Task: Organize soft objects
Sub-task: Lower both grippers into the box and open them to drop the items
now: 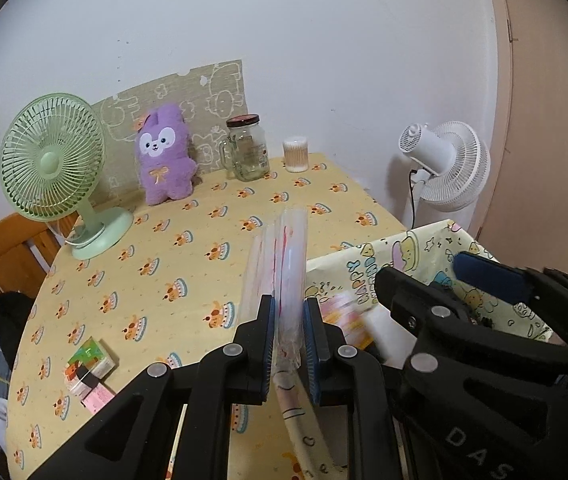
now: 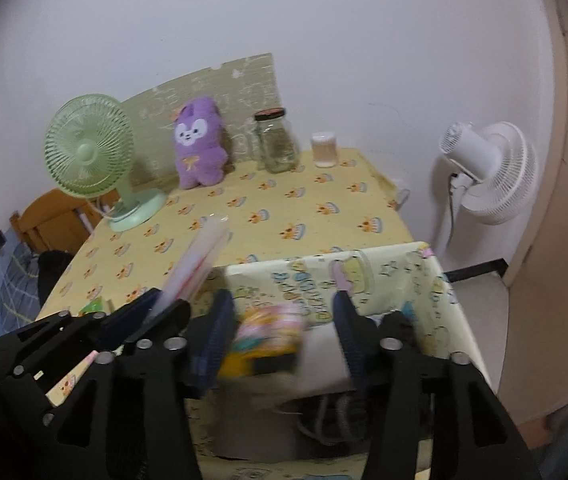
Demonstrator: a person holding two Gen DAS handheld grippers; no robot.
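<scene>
Black tongs come first: the left gripper is closed on a clear plastic bag, thin and glossy with pink print, its long axis toward 12 o'clock. At its 3 o'clock the right gripper stands wide open above the box in cartoon paper. Inside, blurred between those jaws, is a soft pink and yellow packet; I think the right arm is nearer to it. Far at 11 o'clock the fluffy purple plush sits on the yellow tablecloth.
</scene>
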